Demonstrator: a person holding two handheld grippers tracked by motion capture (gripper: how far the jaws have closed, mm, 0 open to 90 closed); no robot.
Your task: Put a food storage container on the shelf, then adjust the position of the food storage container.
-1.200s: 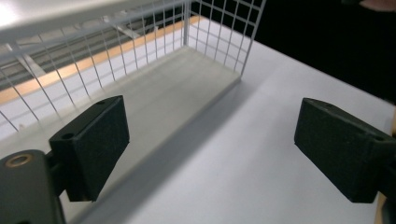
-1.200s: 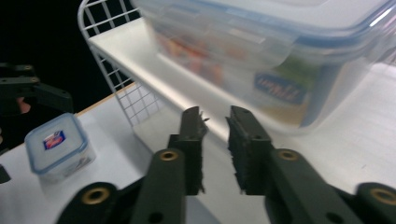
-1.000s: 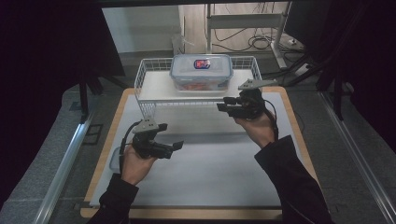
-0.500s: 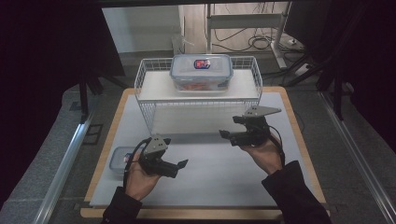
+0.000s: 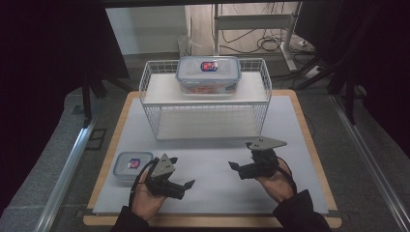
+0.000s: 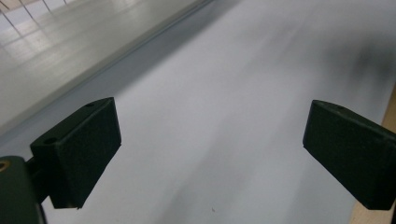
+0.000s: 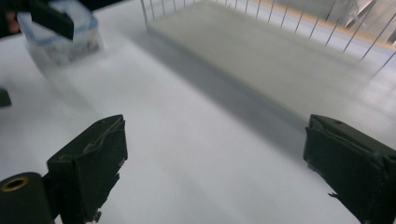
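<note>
We see both grippers above the white mat (image 5: 212, 159): the left gripper (image 5: 186, 186), jaws apart and empty, near a small box (image 5: 129, 164); the right gripper (image 5: 232, 166), jaws just opened wide, nothing between them, though its view is blurred.

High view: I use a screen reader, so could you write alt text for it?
A person's hands hold the left gripper and the right gripper low over a white mat, both open and empty. A small lidded container sits beside the left gripper. Behind, a large lidded container rests on top of a white wire rack.
</note>
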